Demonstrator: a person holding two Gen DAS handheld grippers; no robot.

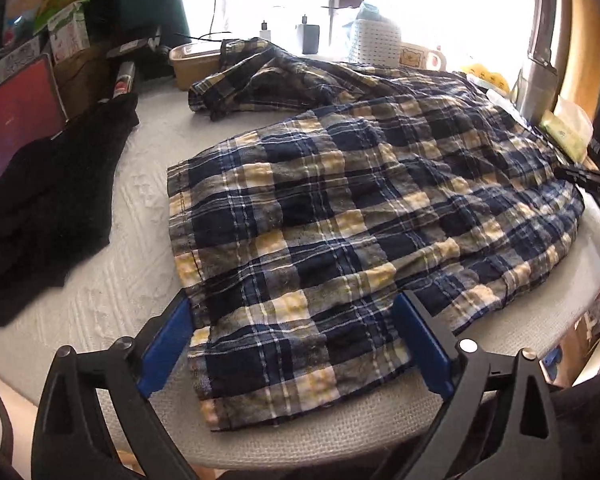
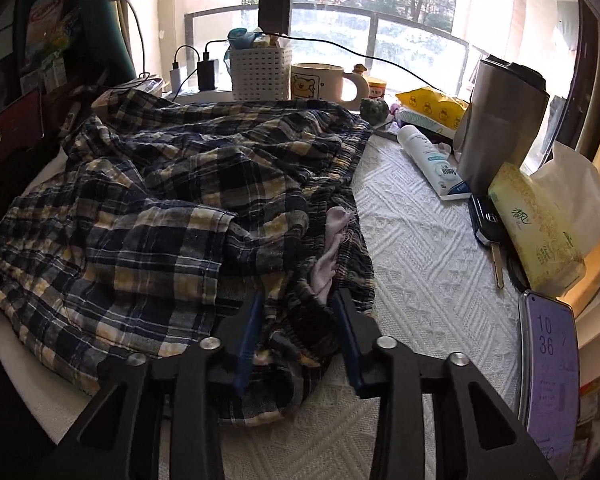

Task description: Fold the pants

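Left claw: spread wide over the hem. Right claw: pinching the bunched waistband. Plaid pajama pants: mid-desk, one leg rumpled at eleven o'clock. Folding barely begun.

Crinkled plaid cloth pants on textured white tablecloth.

Navy, yellow and white plaid pants are spread crumpled across the white textured tabletop, one leg laid flat, the elastic waistband bunched.
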